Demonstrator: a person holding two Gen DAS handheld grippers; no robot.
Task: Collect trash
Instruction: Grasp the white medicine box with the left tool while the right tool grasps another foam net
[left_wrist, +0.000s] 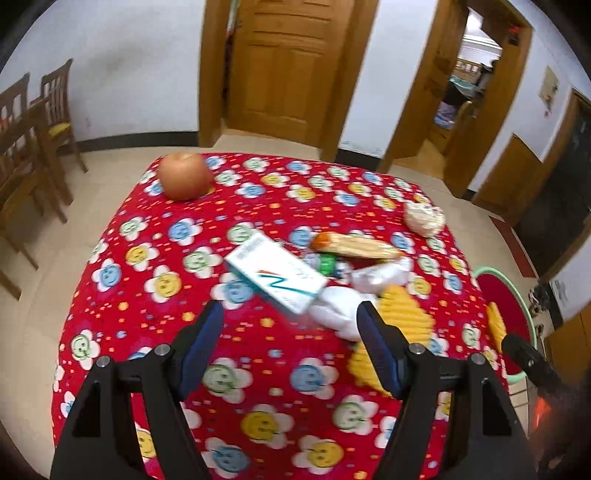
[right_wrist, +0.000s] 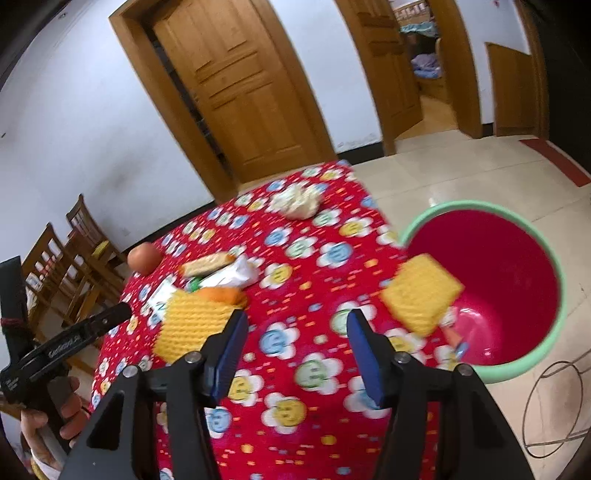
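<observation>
Both handheld grippers, the left gripper (left_wrist: 290, 314) and the right gripper (right_wrist: 293, 321), are matte black with angular triangular cut-outs, silver round screw heads at the joints and dark blue ribbed finger pads (right_wrist: 227, 354). White lettering, too blurred to read, marks one gripper's side.

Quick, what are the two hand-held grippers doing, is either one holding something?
Left hand-held gripper: open, holding nothing.
Right hand-held gripper: open, holding nothing.

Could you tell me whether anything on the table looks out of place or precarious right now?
Yes: one yellow sponge overhangs the table edge, right by the red bin, apart from the litter heap around the white box.
</observation>
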